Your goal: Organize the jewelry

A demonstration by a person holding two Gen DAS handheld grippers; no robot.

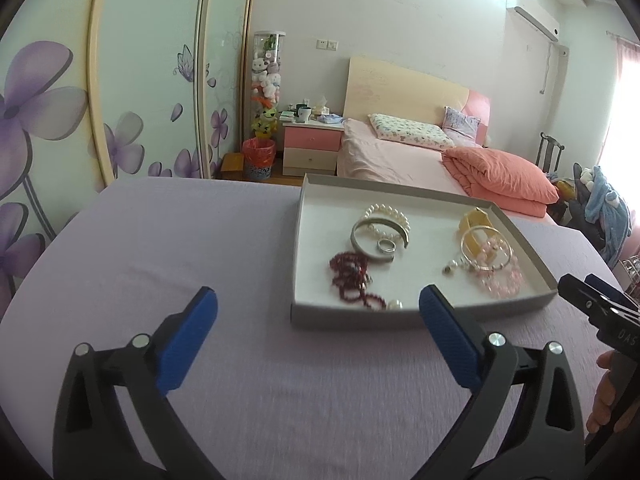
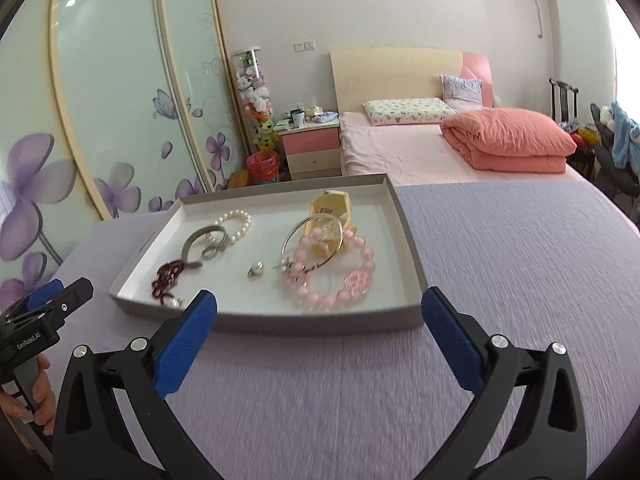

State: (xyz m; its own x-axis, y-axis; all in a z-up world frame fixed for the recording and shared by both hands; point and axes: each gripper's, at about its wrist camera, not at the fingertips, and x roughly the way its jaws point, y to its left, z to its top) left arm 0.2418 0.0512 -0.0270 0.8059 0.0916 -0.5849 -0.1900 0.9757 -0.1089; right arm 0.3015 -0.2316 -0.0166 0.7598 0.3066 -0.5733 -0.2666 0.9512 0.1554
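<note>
A shallow white tray [image 1: 424,194] [image 2: 406,240] lies on the lilac tablecloth and holds the jewelry. Inside it are a pearl bracelet [image 1: 386,213] [image 2: 236,222], a silver bangle [image 1: 362,246] [image 2: 192,246] with a ring [image 1: 386,245], a dark red bead strand [image 1: 352,274] [image 2: 166,276], a pink bead bracelet [image 1: 502,276] [image 2: 340,276], a thin metal bangle [image 1: 486,250] [image 2: 312,244] and a yellow piece [image 1: 476,218] [image 2: 332,204]. My left gripper [image 1: 318,304] is open and empty, just short of the tray's near left corner. My right gripper [image 2: 318,306] is open and empty at the tray's near edge.
The lilac tablecloth [image 1: 180,240] [image 2: 520,260] spreads left and right of the tray. A person's hand [image 2: 36,396] holds the left gripper's handle. Beyond the table stand a pink bed [image 1: 400,156], a nightstand [image 1: 310,144] and flowered wardrobe doors [image 1: 60,100].
</note>
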